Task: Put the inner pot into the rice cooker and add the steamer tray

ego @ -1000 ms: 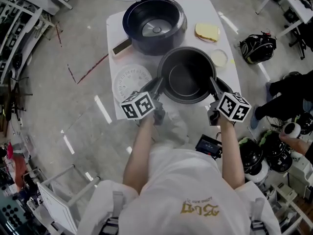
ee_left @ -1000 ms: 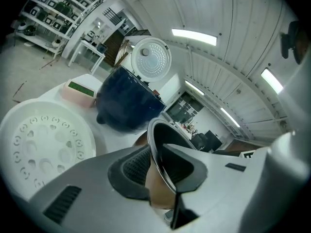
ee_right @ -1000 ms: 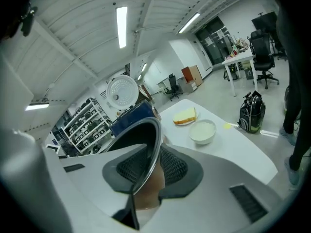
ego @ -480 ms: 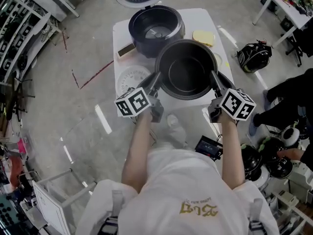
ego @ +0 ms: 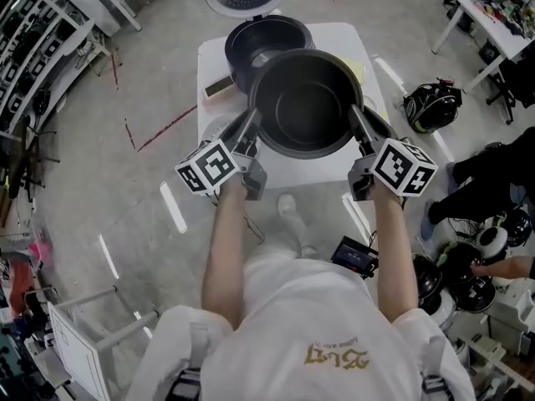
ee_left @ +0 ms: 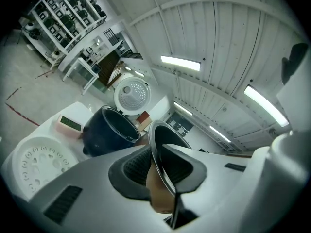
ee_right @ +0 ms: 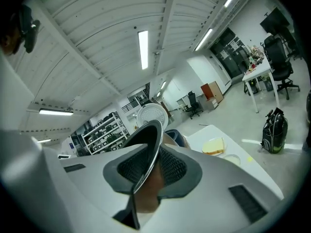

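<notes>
I grip one round, smooth, dark inner pot [ego: 305, 98] by its thin rim: left gripper [ego: 250, 126] clamped on it, right gripper [ego: 356, 122] just tightened on it. One perforated white steamer tray [ee_left: 34, 161].

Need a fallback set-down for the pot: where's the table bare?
Bare: near strip of the table, right of the steamer tray, under the lifted inner pot. Crowded: far half, with rice cooker, display box, yellow slab and small dish.

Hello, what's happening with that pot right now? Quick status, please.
Left gripper shut on inner pot rim; right gripper too, jaws just closing tighter. Pot in the air near open rice cooker. Cooker mouth looks clear; steamer tray waits on table.
</notes>
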`<state>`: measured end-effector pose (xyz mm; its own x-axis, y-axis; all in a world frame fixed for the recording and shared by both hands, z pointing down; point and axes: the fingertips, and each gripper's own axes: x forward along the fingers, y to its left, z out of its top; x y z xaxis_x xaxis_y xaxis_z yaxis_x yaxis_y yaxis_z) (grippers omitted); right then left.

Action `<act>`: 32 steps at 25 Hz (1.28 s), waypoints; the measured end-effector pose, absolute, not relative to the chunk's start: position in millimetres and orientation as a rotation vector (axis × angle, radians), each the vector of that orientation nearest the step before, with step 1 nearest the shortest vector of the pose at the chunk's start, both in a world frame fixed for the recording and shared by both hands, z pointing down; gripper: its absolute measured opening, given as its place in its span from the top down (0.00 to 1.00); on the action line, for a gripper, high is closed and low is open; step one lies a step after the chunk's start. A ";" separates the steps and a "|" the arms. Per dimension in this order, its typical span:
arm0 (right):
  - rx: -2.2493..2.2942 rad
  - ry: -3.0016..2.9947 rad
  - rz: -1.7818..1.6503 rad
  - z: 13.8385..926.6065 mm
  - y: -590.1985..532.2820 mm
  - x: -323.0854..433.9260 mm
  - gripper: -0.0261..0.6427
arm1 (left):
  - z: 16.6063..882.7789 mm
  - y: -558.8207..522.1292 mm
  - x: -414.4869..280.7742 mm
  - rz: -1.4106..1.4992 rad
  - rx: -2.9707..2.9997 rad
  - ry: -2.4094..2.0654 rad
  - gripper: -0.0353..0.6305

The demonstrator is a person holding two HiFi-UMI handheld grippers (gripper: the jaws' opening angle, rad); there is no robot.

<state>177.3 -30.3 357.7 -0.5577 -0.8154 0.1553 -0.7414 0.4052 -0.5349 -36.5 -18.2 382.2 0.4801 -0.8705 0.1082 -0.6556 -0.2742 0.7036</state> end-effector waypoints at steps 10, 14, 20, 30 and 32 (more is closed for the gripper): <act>-1.319 2.542 -0.828 333.1 -98.5 139.4 0.83 | 354.6 -83.3 -74.0 -0.470 2.030 -1.278 0.83; -1.300 2.538 -0.815 322.1 -129.4 124.2 0.84 | 340.7 -114.1 -87.4 -0.492 2.041 -1.273 0.83; -1.298 2.552 -0.788 311.7 -171.3 103.7 0.84 | 333.5 -158.3 -108.4 -0.515 2.044 -1.273 0.83; -1.259 2.526 -0.824 309.3 -217.8 84.4 0.83 | 328.1 -204.3 -127.9 -0.569 2.040 -1.244 0.83; -1.261 2.531 -0.819 308.7 -224.9 81.8 0.83 | 327.3 -210.4 -130.6 -0.574 2.040 -1.250 0.83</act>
